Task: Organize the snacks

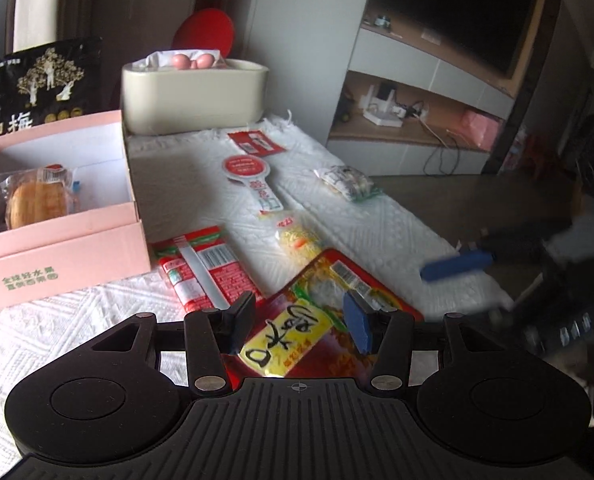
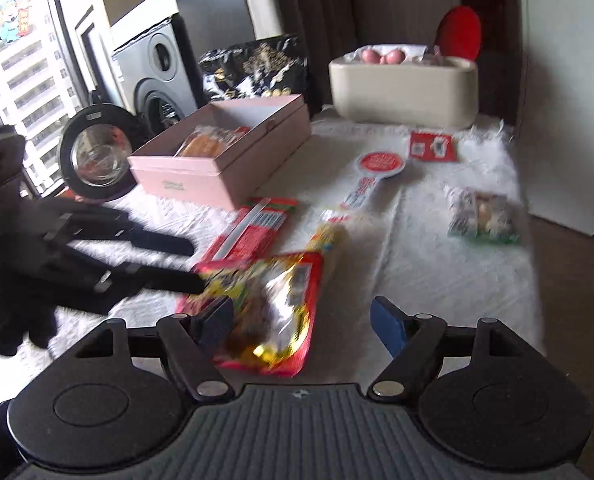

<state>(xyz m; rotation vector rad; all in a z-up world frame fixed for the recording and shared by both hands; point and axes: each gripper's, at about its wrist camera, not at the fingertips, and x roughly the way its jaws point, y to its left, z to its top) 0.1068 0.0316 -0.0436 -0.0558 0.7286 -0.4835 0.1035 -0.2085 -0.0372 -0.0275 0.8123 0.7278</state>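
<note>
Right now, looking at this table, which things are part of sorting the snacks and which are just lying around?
For the job:
- pink box holding a wrapped bun
- red and yellow snack bag
- red striped packet
- yellow noodle packet
- small candy bag
- paddle-shaped packet
- small red packet

Lying about:
- beige tub
- black plum bag
- speaker

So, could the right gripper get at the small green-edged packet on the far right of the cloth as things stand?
Probably yes. The right gripper is open with nothing pinched, and the green-edged packet lies alone on bare white cloth ahead to its right, with nothing on top or between.
</note>
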